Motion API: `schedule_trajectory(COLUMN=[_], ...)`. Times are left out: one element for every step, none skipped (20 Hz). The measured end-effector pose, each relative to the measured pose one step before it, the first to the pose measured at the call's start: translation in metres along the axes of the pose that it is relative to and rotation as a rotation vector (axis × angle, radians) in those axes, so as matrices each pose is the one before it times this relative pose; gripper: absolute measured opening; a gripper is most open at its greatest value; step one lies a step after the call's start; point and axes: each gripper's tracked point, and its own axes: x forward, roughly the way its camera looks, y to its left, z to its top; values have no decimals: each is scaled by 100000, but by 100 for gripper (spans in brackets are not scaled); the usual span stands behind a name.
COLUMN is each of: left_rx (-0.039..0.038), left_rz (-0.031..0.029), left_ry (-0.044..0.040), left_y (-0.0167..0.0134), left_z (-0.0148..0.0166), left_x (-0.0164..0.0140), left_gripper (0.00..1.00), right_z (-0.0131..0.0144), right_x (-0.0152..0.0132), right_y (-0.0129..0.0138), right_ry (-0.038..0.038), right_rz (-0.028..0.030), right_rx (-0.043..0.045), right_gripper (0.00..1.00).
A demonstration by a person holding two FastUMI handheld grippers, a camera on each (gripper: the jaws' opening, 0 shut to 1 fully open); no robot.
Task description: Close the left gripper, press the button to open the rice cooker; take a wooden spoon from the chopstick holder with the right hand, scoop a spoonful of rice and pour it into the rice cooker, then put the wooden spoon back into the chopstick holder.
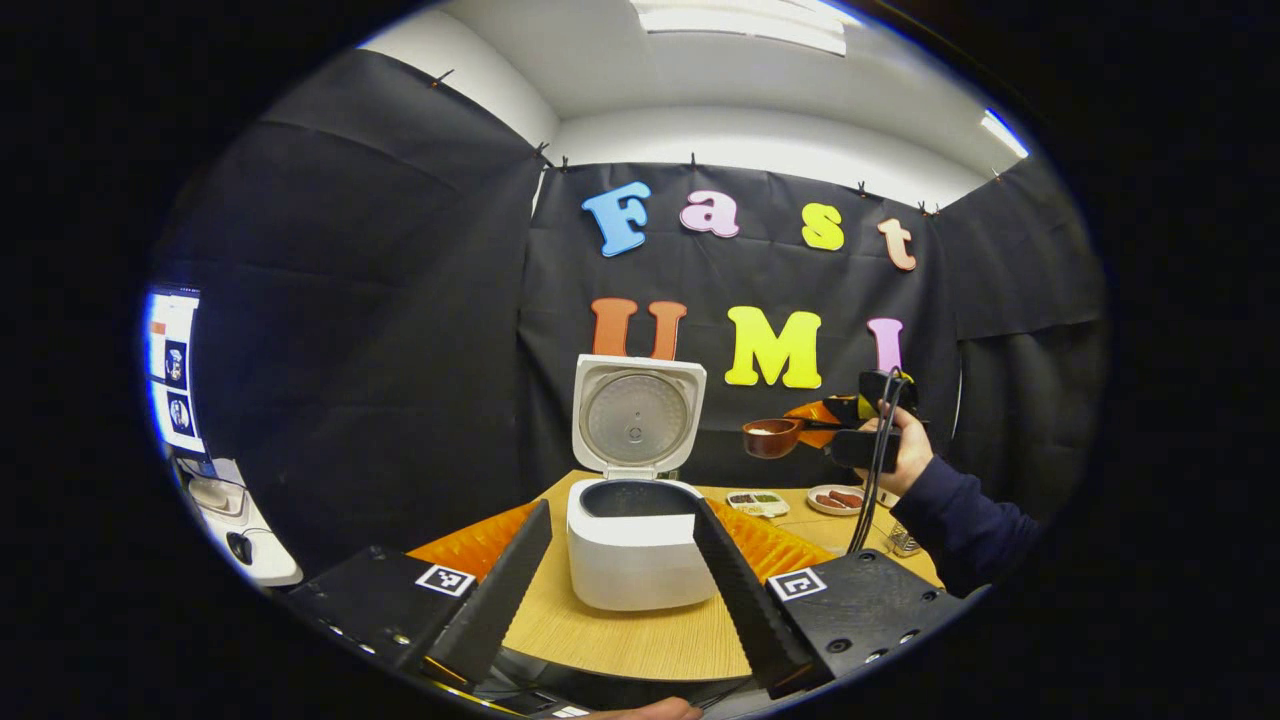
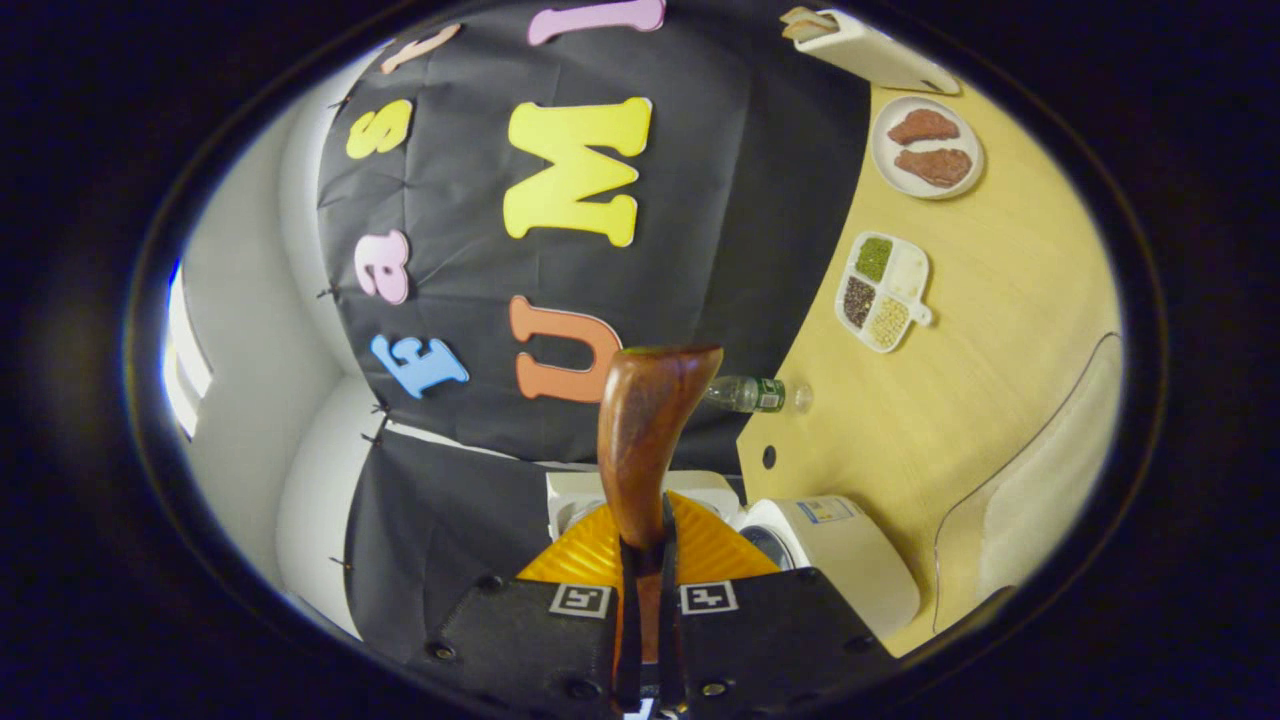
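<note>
Left gripper view — rice-filled wooden spoon (image 1: pixel 772 436)

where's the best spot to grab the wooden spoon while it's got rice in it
Grip the wooden spoon at the far end of its handle, away from the bowl, as the right gripper does: jaws either side of the narrow shaft, coming in along its length. That probably keeps the rice-filled bowl level and free to tip over the open rice cooker.

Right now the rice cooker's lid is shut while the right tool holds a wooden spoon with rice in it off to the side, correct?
Not quite: the rice cooker has its lid standing open, as the left gripper view shows. The rest holds: the right tool holds the wooden spoon, with rice in it, off to the cooker's side.
</note>
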Motion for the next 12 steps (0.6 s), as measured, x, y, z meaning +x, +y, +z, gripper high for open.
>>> schedule_trajectory(left_rx=[616, 231, 74, -342, -414, -368, -118, 193, 473, 543, 207, -67], left_rz=[13, 433, 328, 482, 196, 47, 74, 289, 573, 836, 919, 527], left_ry=[-584, -513, -503, -293, 93, 16, 341, 549, 333, 85, 208, 236], left_y=[37, 114, 159, -8, 71, 72, 85, 185, 281, 507, 331, 175], left_z=[152, 54, 155, 47, -28, -62, -65, -268, -182, -73, -103, -94], left_x=[78, 33, 156, 170, 142, 108, 155, 26, -21, 51, 45, -2], left_gripper=[91, 91, 91, 91, 91, 91, 91, 91, 91, 91, 91, 91], right_z=[-223, -117, 22, -184, -408, -290, -395, -440, -437, -60, 144, 34], right_x=[907, 670, 722, 861, 644, 743, 592, 675, 627, 398, 375, 244], right_y=[490, 361, 395, 481, 502, 429, 408, 169, 135, 8, 105, 342], right_ry=[462, -315, -1067, 125, 269, 12, 185, 574, 129, -1683, -2321, -1164], right_rz=[-451, -949, -743, -380, -341, -194, -324, -686, -520, -824, -1095, -586], right_rx=[-3285, -3247, -3254, -4340, -4123, -3621, -3482, -3346, -3139, -2228, -2074, -3178], right_gripper=[11, 11, 12, 12, 12, 12, 12, 12, 12, 12, 12, 12])
